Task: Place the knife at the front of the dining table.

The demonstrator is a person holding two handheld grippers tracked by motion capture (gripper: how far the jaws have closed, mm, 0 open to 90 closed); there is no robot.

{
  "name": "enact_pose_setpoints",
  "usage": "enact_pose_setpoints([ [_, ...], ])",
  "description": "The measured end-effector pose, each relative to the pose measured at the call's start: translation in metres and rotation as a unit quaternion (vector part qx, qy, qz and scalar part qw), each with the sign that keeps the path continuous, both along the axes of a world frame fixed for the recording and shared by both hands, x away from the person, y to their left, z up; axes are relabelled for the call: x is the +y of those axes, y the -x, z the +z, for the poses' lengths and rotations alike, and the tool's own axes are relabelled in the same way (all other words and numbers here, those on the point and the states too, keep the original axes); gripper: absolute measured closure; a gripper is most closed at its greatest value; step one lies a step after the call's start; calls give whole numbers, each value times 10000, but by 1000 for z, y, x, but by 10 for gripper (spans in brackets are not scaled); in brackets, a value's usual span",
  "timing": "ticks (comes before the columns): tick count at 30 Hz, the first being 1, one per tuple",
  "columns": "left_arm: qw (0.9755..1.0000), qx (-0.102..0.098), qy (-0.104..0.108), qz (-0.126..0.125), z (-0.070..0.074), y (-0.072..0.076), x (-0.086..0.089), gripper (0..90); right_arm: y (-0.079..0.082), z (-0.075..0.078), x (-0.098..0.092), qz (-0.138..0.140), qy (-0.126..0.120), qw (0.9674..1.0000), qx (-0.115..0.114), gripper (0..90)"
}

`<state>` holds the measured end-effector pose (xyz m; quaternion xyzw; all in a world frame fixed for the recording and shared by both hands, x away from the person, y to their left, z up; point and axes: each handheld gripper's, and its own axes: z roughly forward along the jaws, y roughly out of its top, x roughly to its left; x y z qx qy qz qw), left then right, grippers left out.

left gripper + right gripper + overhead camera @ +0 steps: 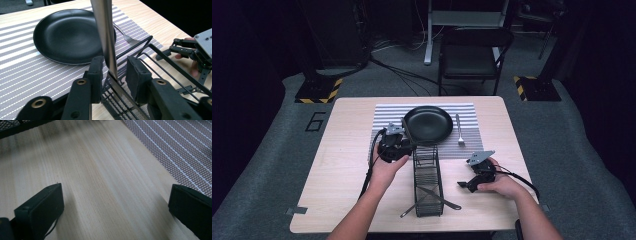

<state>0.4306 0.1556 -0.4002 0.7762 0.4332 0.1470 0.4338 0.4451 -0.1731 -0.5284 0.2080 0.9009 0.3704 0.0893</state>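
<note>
My left gripper (pixel 408 145) sits at the far left corner of a black wire cutlery basket (pixel 416 180). In the left gripper view its jaws (pixel 115 62) stand either side of a long silver utensil (pixel 106 37) that rises from the basket (pixel 160 53). The utensil rests against the left pad (pixel 97 75), and a gap shows before the right pad. My right gripper (pixel 463 185) lies low on the table to the right of the basket. Its jaws (pixel 115 197) are wide open over bare wood.
A black plate (pixel 428 124) sits on a striped placemat (pixel 387 117) beyond the basket, with a fork (pixel 459 131) to its right. Two utensils (pixel 437 196) lie crossed in the basket's near end. A chair (pixel 472 55) stands behind the table.
</note>
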Motion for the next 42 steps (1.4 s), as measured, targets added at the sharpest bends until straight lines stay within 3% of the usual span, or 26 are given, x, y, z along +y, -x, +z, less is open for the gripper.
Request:
enact_pose_setpoints([
  [8, 9996, -186, -173, 153, -1, 2, -4, 767, 0, 0, 0, 14, 1, 10000, -11, 0],
  [13, 9994, -285, -141, 163, -2, 6, -5, 789, 0, 0, 0, 4, 0, 10000, 5, 0],
  [21, 9989, -421, -180, -25, -1, 10, -9, 806, 0, 0, 0, 17, 2, 10000, -8, 0],
  [24, 9992, -373, -76, -124, -1, 10, -10, 816, 0, 0, 0, 18, 1, 10000, -11, 0],
  [33, 9987, -274, -342, -277, 7, 10, -14, 821, 0, 0, 0, 18, 1, 10000, -11, 0],
  [42, 9982, -215, -386, -408, 23, 14, -12, 825, 0, 0, 0, 17, 1, 10000, -12, 0],
])
